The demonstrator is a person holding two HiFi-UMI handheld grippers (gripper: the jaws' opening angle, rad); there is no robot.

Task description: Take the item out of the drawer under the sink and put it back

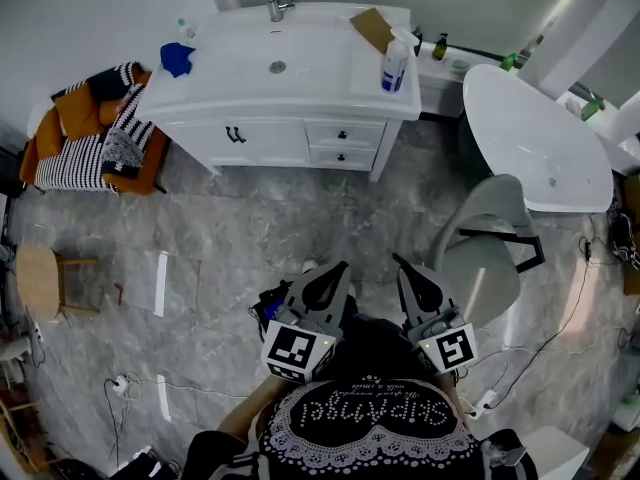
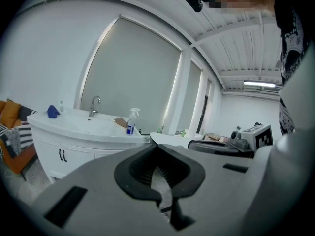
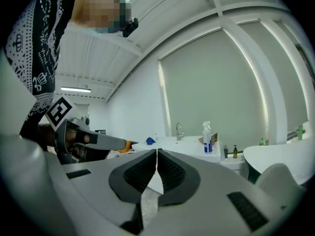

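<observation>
Above the floor [image 1: 250,228], low in head view: left gripper [image 1: 338,267] jaws together, empty | right gripper [image 1: 401,262] jaws together, empty | drawers [image 1: 342,144] under sink [image 1: 240,68] closed, well apart ahead of both

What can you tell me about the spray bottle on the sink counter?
The spray bottle stands upright on the white countertop, right of the basin, near the counter's right edge. It looks like pale plastic, with a white trigger head and a blue lower body. A flat brown piece lies just behind it; whether they touch is unclear.
</observation>
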